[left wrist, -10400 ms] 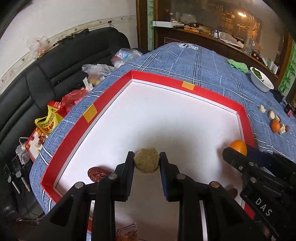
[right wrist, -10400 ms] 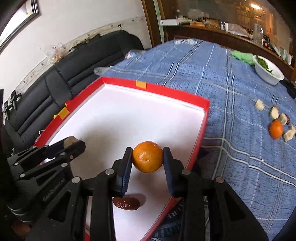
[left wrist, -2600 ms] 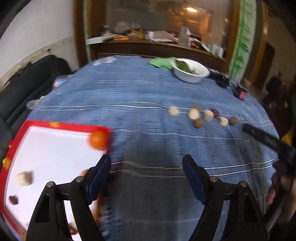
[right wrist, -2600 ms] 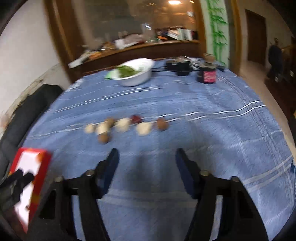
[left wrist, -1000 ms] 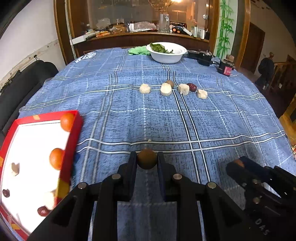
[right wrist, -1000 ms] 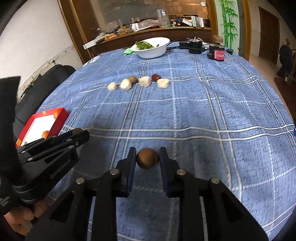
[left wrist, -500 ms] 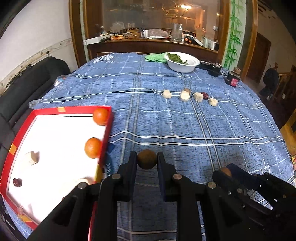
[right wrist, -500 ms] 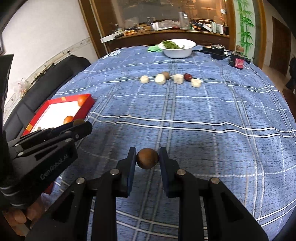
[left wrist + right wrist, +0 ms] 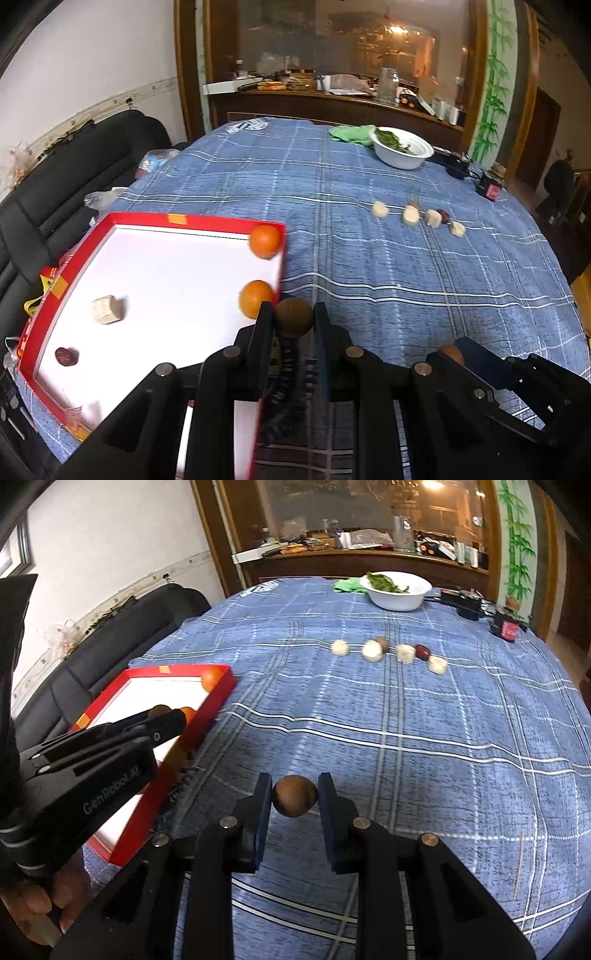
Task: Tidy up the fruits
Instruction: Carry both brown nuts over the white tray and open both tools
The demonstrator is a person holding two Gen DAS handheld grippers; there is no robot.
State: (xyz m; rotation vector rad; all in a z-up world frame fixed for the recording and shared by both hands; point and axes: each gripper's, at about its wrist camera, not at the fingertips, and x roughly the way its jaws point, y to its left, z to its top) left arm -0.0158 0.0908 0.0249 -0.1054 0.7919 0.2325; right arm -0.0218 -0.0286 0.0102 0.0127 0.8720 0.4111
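My left gripper is shut on a small brown round fruit, held in the air just past the right rim of the red tray. The tray's white floor carries two oranges, a pale cube and a dark red date. My right gripper is shut on a second brown round fruit over the blue cloth, to the right of the tray. A row of pale cubes and a date lies farther back on the table.
A white bowl of greens stands at the table's far side beside a green cloth, dark gadgets and a small jar. A black sofa with bags runs along the left. A hand holds the left gripper.
Both grippers have carried their brown fruits leftward toward the red tray, which now sits closer and larger in both views. The grips have not changed.
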